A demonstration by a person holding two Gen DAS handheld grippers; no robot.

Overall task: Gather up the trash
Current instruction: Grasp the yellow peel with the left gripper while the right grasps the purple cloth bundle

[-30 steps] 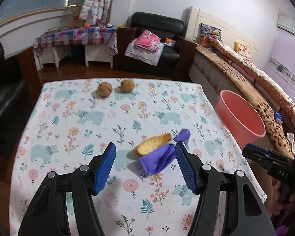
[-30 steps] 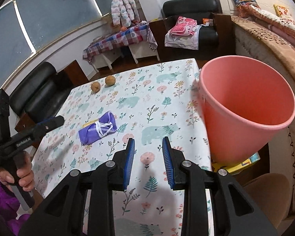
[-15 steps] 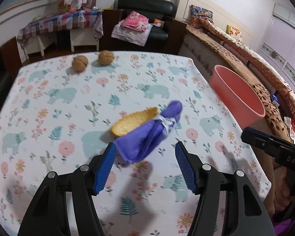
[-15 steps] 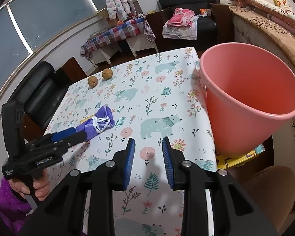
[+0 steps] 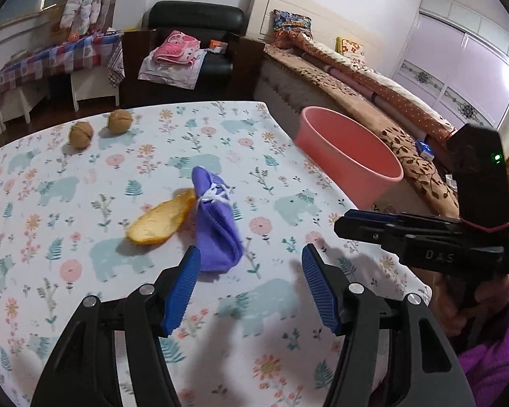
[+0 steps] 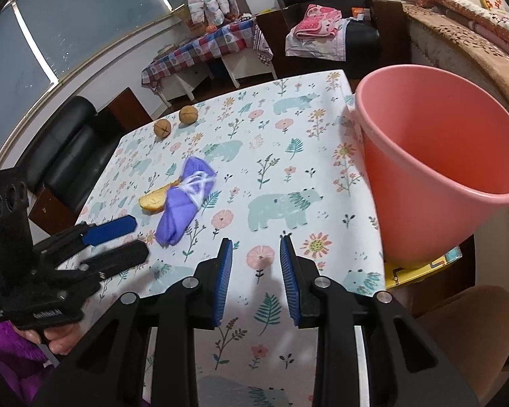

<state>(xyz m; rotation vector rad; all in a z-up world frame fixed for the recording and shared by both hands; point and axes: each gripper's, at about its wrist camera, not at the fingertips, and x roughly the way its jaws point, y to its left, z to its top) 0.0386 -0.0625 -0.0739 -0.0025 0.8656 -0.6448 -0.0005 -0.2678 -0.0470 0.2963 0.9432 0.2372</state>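
A crumpled purple face mask [image 5: 215,224] with white ear loops lies on the floral tablecloth, touching a piece of orange peel [image 5: 159,218]. My left gripper [image 5: 249,264] hovers open just in front of the mask's near end, which sits by the left fingertip; nothing is between the pads. The right wrist view shows the mask [image 6: 183,203], the peel [image 6: 154,198] and the left gripper [image 6: 132,237] beside them. My right gripper [image 6: 255,247] hangs over the table's near right part, jaws a little apart and empty. The pink bucket [image 6: 407,224] stands off the table's right edge.
Two walnuts [image 5: 81,134] [image 5: 119,121] rest near the table's far left edge [image 5: 51,129]. The bucket [image 5: 342,149] stands between the table and a covered bench. My right gripper [image 5: 356,224] reaches in at the right. A yellow booklet [image 6: 420,268] lies under the bucket.
My left gripper moved forward and down towards the mask and turned, so the mask now sits close to its left fingertip. The right gripper stayed nearly still.
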